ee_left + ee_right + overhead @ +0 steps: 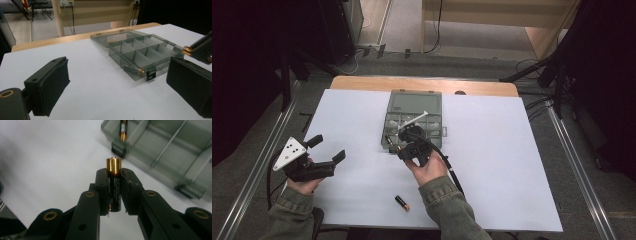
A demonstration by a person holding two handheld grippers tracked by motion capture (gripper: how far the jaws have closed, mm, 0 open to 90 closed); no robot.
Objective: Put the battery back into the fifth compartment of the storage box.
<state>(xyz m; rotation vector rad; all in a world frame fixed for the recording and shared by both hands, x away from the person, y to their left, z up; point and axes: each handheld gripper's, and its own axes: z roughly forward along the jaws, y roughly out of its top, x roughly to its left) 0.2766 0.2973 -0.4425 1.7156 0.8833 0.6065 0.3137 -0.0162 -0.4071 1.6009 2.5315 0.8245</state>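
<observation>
While the right gripper [401, 148] hangs just short of the near left corner of the organiser box [414, 120], its jaws are clamped on a battery [114, 185] that stands between them with the copper end poking out past the tips toward the box. Beyond those tips a second battery [122, 129] lies in the box's nearest corner compartment, and the left gripper view shows it [134, 69] lying behind the smoky wall beside a small black latch [151, 74]. That box is translucent grey plastic, split by dividers into a grid of compartments, with its lid [416, 103] folded back flat on the far side. Well off to the left of the box, the left gripper [328, 147] is held low near the table's edge, jaws spread wide with nothing between them, aimed across the sheet toward the box. A third battery [402, 202] lies loose on the sheet behind the right hand [428, 169], close to the near edge. Everything rests on a pale white sheet [502, 165] that covers most of a wooden table [362, 83], whose bare timber shows as a strip along the far side. Around the table the floor is grey, metal rails [257, 165] run along both sides, cables [534, 107] trail at the right, and a pale wooden unit [542, 30] stands behind.
</observation>
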